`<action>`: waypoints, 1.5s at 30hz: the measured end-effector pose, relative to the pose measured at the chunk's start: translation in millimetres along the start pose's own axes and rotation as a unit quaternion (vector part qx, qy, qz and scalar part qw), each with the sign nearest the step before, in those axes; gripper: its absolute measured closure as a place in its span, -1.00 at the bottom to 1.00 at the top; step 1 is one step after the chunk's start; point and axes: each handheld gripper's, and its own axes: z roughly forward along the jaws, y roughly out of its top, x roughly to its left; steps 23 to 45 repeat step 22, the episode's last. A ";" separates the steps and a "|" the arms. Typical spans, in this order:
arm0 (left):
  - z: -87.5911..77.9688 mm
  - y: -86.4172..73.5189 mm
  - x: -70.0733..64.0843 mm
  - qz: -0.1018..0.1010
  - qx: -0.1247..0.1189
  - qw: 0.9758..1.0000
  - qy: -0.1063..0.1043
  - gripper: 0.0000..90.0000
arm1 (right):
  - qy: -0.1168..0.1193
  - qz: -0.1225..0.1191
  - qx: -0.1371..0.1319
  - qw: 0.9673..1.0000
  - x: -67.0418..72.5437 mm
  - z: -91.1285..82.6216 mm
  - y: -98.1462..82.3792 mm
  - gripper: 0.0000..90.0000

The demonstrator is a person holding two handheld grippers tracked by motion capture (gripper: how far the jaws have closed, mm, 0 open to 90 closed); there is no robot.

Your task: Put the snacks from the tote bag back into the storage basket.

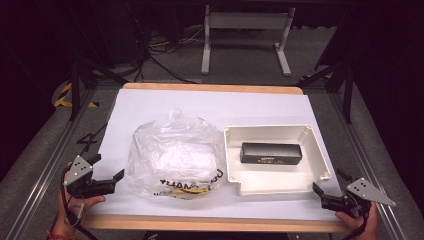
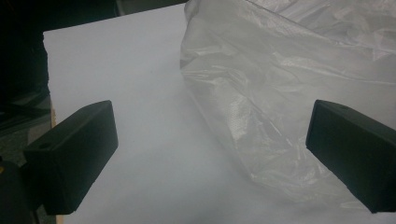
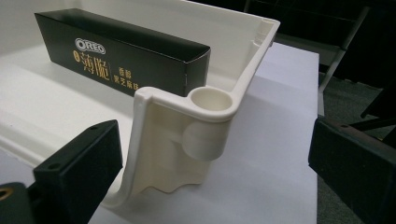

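Note:
A crumpled clear plastic bag (image 1: 174, 156) with black and yellow print lies on the white table sheet (image 1: 215, 107), left of centre. To its right stands a cream open box (image 1: 305, 182) with a black Oreo carton (image 1: 271, 153) lying inside. My left gripper (image 1: 109, 181) rests open at the table's front left, just left of the bag (image 2: 280, 93). At the front right my right gripper (image 1: 326, 188) stands open, its jaws either side of the box's near corner post (image 3: 210, 100). The carton (image 3: 126, 51) lies beyond that corner.
A wooden table edge (image 1: 215, 223) runs along the front. Metal rails flank the table on both sides. A white desk frame (image 1: 245, 37) and cables stand on the dark floor behind.

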 end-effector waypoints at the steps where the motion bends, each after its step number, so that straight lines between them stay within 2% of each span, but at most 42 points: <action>1: 0.5 0.2 0.1 0.002 0.001 1.000 0.000 -0.93 | -0.001 -0.001 0.000 1.000 0.0 0.2 0.0 -0.92; 45: 0.4 2.5 1.6 -0.004 -0.003 1.000 0.002 -0.93 | 0.000 0.000 0.000 1.000 -0.1 -0.3 -0.2 -0.92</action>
